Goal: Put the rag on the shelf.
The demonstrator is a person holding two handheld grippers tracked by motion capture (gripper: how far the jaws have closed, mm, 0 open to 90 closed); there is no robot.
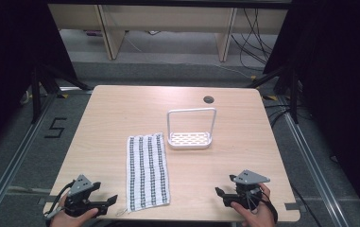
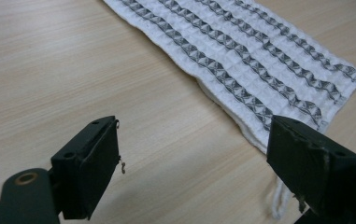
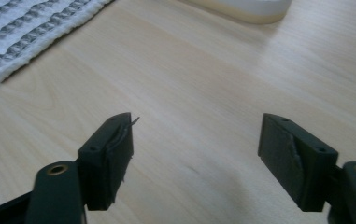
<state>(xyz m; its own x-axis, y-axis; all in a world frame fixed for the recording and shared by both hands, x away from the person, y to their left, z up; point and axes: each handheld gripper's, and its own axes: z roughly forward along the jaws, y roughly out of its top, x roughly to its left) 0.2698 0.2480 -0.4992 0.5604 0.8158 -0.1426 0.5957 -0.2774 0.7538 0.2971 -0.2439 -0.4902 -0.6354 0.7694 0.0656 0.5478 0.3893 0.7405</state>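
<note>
Two grippers, left (image 1: 106, 202) and right (image 1: 221, 195), are held wide open and empty at the near table (image 1: 244, 123) edge. A folded towel (image 1: 147, 171) is laid between them, just beside the left, seemingly positioned for pickup.

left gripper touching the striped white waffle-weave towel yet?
Apart. In the left gripper view, bare wooden table shows between the open left gripper and the striped white waffle-weave towel.

Striped towel (image 1: 148, 171) flat; near table edge
</note>
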